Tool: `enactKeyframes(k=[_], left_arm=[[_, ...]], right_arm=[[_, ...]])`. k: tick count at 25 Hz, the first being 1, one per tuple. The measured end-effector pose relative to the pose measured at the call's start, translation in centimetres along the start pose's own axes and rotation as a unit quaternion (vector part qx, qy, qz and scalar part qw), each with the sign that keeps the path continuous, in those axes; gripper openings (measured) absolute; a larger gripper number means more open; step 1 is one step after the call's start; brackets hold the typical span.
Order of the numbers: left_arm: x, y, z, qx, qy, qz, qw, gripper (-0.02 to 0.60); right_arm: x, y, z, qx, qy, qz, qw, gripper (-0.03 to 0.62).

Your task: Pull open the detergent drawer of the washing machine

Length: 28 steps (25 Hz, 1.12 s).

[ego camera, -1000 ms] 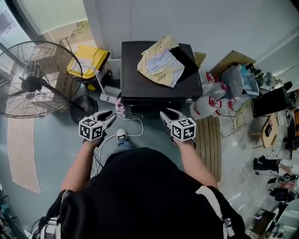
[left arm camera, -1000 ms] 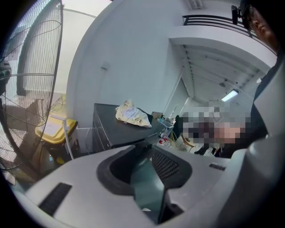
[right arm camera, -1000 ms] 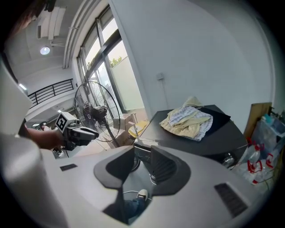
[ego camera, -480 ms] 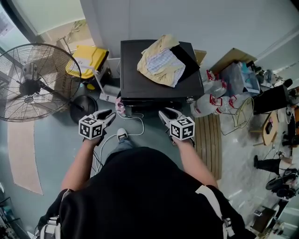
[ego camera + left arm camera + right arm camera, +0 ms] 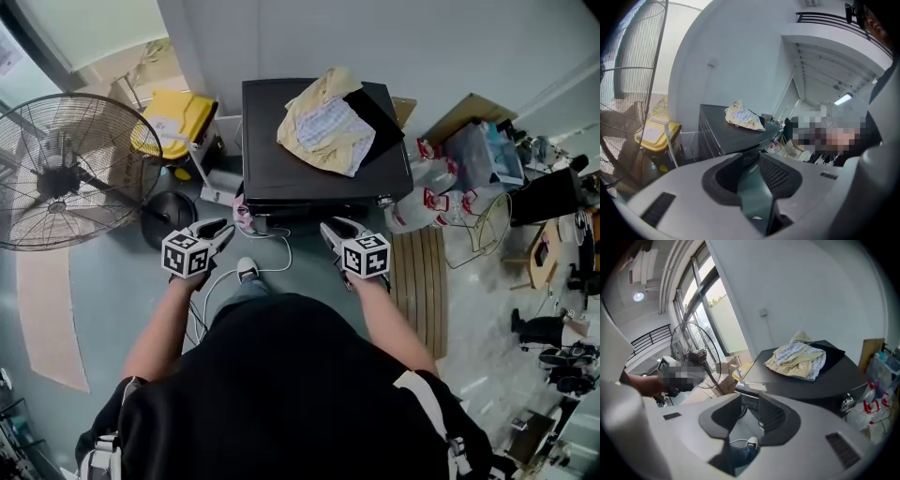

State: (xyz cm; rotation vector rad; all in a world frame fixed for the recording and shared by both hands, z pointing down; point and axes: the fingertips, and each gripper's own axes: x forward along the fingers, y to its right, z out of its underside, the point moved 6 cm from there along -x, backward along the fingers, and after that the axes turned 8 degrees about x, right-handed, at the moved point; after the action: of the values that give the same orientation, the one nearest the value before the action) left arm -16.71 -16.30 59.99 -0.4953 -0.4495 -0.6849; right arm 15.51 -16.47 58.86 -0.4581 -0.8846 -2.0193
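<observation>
Washing machine (image 5: 272,164) front is what both pairs of jaws point at, and neither pair touches it. The left gripper (image 5: 221,230) has its jaws spread apart with nothing between them. Past them, in the left gripper view, shows the machine's near corner (image 5: 717,140). The right gripper (image 5: 336,228) has its jaws spread apart too, and they are empty. The top of the machine's front (image 5: 750,390) shows in the gap. The drawer is too small to pick out.

Since a second ago almost nothing has changed. Both grippers hang in the same spots, side by side, just in front of the washing machine. Only the view has slid a little.

A narrow strip of floor (image 5: 112,281) lies between the grippers and the machine. A white cable (image 5: 278,255) curls across it, and a shoe (image 5: 246,270) stands beside the cable.

A heap of clothes (image 5: 323,122) lies on top of the machine, toward its back right, and the front of the top is bare. The machine's back is against the wall (image 5: 375,37).

On the left a big fan (image 5: 56,173) stands near the left gripper, and a yellow box (image 5: 178,122) sits just beside the machine. On the right, bags (image 5: 422,202) crowd against the machine's side. Wooden slats (image 5: 422,281) lie on the floor near the right gripper.
</observation>
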Motion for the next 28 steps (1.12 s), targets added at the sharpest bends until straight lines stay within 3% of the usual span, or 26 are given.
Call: enactKeyframes(k=[28], left_arm=[[6.3,-4.7,1.7,-0.013,-0.064,0.038,0.9971,0.118]], right_arm=[[7.3,3.0,0.8,0.035,-0.048,0.008,0.998,0.117]])
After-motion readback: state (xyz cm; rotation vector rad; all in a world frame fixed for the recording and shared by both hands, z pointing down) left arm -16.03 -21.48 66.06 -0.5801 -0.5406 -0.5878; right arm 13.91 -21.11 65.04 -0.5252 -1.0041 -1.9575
